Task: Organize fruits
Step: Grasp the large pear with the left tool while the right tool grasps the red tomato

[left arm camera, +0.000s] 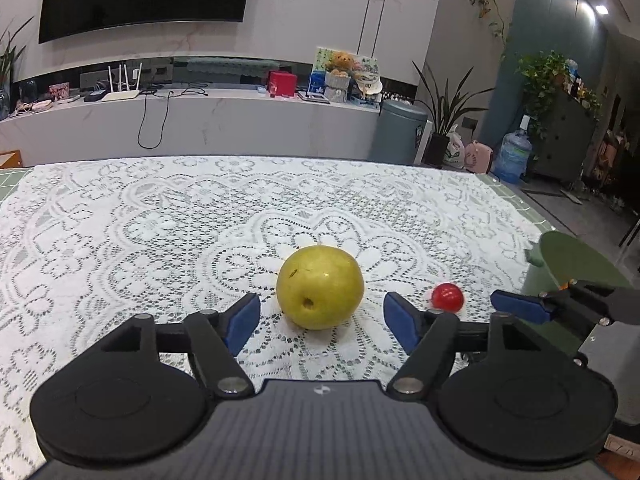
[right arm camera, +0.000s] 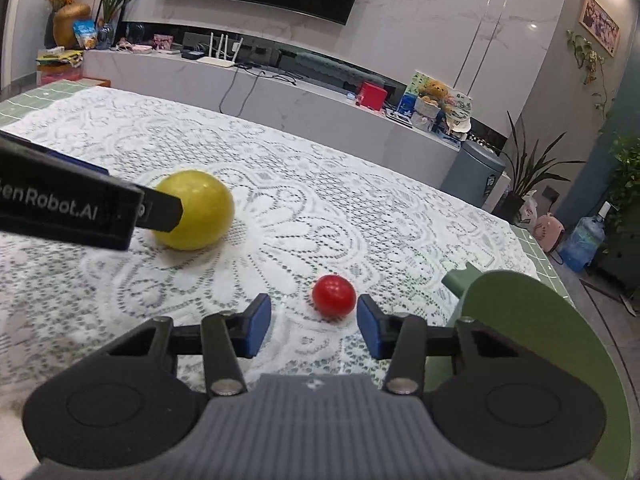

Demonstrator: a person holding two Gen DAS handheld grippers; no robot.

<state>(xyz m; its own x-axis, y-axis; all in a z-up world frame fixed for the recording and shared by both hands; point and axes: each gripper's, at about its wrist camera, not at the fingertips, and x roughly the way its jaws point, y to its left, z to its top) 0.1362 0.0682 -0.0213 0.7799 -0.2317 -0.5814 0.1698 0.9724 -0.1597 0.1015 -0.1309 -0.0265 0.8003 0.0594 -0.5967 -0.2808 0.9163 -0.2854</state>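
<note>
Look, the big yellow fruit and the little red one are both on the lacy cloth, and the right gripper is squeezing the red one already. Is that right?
Not quite. The right gripper is not squeezing the small red fruit yet. In the right wrist view its blue pads sit on either side with gaps showing. The rest is right: that one and the yellow fruit both lie on the lace cloth.

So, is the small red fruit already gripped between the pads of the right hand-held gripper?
No, the small red fruit lies on the lace tablecloth just ahead of the right hand-held gripper, whose pads do not touch it.
</note>
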